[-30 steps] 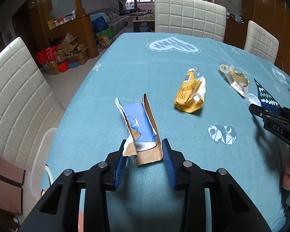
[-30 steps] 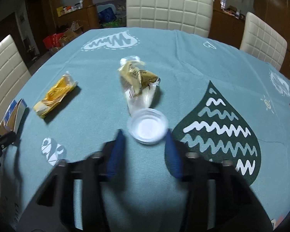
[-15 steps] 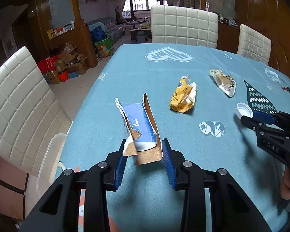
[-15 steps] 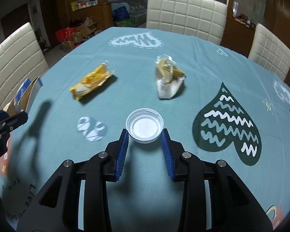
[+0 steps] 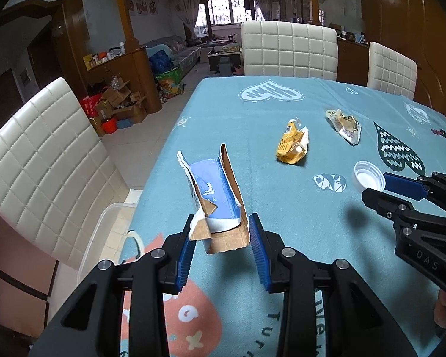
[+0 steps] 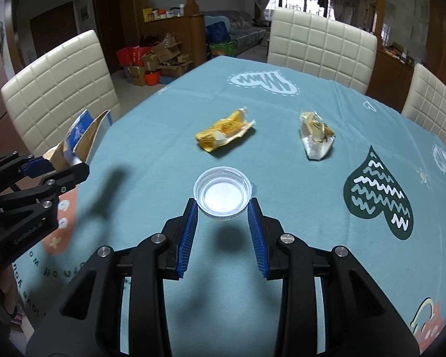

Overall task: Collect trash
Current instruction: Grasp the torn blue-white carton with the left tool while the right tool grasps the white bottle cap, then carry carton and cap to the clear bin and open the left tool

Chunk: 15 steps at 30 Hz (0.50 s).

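1. Above the bench's near-left corner, the torn blue carton [image 5: 215,205] sits clamped between the jaws of the left gripper [image 5: 221,248], clear of the cloth; against the view a second back, the table edge and the chair beside it have slid further into frame, so the carton has been carried up and toward that corner.
2. Over the near middle of the bench, the white bottle cap [image 6: 222,196] is pinched by its rim in the right gripper [image 6: 222,226]. Its shadow now lies on the cloth well below it, whereas a second ago it lay flat on the bench with the jaws only bracketing it, so the cap has been lifted.
3. Both pieces are therefore secured and airborne, which suggests the pick-up step is finished for these two and the carry to a bin comes next.
4. Off the bench's left edge, a clear plastic tub [image 5: 104,238] shows on the floor; it may be the drop point, though this cannot be confirmed.
5. Toward the centre of the bench, the yellow wrapper [image 6: 224,134] and the crumpled clear wrapper [image 6: 316,139] lie uncollected, well apart from both grippers.
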Each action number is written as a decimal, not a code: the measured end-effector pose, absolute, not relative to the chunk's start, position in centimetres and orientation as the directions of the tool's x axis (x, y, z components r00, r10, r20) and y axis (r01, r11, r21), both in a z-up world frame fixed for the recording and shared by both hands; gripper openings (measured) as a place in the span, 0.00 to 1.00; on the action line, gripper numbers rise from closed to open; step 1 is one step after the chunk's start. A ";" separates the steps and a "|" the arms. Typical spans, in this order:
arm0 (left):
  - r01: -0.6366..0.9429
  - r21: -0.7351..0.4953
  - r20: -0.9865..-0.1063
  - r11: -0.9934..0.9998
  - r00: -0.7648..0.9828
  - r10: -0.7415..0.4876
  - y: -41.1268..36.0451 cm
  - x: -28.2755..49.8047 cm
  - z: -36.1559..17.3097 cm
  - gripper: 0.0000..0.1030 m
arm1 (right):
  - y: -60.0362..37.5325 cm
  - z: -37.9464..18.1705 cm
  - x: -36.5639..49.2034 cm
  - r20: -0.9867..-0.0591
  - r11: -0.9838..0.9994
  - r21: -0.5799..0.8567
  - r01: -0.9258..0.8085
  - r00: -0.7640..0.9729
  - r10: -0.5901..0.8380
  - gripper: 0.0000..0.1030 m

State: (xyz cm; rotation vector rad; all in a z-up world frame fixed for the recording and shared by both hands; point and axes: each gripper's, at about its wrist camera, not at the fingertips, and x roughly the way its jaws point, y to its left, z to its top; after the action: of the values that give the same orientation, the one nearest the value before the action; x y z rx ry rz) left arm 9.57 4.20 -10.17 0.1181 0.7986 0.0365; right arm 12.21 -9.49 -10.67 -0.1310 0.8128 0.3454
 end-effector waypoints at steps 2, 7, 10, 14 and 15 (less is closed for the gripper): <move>0.006 0.121 -0.703 0.993 0.706 0.082 4.5 9.1 -9.8 0.34 | -9.1 -10.2 11.8 -0.726 0.933 0.011 -0.360 0.639 0.255 0.36; -0.005 0.132 -0.682 0.991 0.725 0.095 5.1 8.4 -9.1 0.34 | -8.0 -9.4 11.2 -0.712 0.923 -0.012 -0.385 0.652 0.262 0.36; -0.013 0.144 -0.673 0.990 0.732 0.108 5.5 8.0 -8.9 0.34 | -7.1 -9.1 11.2 -0.712 0.917 -0.019 -0.398 0.650 0.267 0.36; -0.026 0.148 -0.672 0.989 0.731 0.120 6.3 8.0 -8.9 0.34 | -6.0 -9.2 11.3 -0.713 0.908 -0.027 -0.417 0.645 0.275 0.36; -0.030 0.147 -0.673 0.989 0.730 0.122 6.5 7.9 -8.9 0.34 | -5.7 -9.2 11.3 -0.714 0.906 -0.029 -0.422 0.643 0.277 0.36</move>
State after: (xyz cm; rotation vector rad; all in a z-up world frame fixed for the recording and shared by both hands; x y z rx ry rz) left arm 7.94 6.48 -8.93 0.1297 0.7487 0.0839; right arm 11.28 -5.73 -9.23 -0.2002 0.7770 0.4013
